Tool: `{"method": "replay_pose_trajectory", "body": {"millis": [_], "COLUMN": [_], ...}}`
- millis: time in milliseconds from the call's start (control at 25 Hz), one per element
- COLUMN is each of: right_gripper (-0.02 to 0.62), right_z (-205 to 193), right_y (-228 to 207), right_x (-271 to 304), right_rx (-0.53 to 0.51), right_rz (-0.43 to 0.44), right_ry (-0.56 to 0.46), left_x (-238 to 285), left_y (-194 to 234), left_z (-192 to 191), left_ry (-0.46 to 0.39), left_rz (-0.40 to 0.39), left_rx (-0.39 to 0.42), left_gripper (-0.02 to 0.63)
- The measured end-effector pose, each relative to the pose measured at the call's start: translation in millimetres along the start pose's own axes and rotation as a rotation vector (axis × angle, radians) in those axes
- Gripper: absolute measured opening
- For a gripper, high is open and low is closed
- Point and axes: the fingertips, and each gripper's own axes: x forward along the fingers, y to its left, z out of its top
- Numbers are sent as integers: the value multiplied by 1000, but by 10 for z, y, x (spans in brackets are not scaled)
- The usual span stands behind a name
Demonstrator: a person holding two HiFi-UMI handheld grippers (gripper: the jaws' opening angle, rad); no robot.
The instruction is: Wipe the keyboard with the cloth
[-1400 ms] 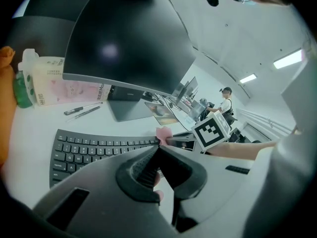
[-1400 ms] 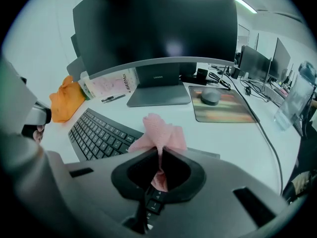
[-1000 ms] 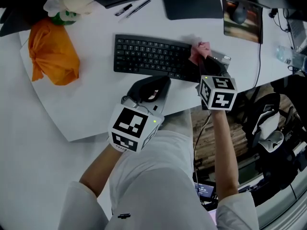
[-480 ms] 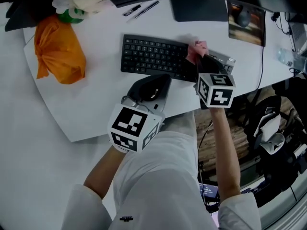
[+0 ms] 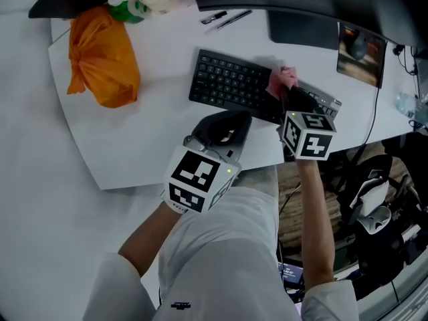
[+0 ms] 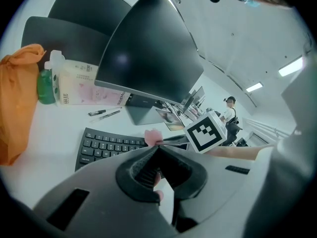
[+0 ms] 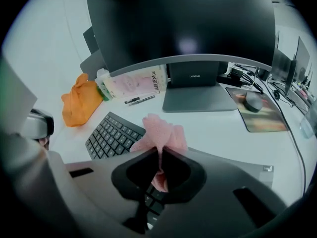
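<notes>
Left gripper (image 5: 227, 122), jaws closed on nothing, over desk (image 5: 134, 146) edge just short of keyboard (image 5: 231, 82); right gripper (image 5: 289, 93) clamped on pink cloth (image 5: 281, 79) at keyboard's right end; risk: unbraced keyboard sliding, or cloth slipping from thin pinch.

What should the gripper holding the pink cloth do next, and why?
Probably slide the right gripper leftward along the keyboard. Its jaws are shut on the pink cloth, which sits over the keyboard's right part, while the rows of keys to the left lie uncovered, so they seem the likeliest stretch left to wipe.
</notes>
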Motion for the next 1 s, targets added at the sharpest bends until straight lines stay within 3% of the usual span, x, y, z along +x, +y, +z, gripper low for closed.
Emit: {"method": "replay_pose_trajectory", "body": {"millis": [600,1000], "right_gripper": [28,28], "right_z": [229,355], "right_y": [414,879], "right_x": [215,403], "right_rx": [-60,-104], "right_rz": [29,106], "right_ry": [17,23], "left_x": [-188,-350], "left_y": [260,435], "left_z": [7,-31], "left_ry": [-52,-76], "left_rz": [52,87], "left_rx": [-65,-101], "left_gripper": [18,18]}}
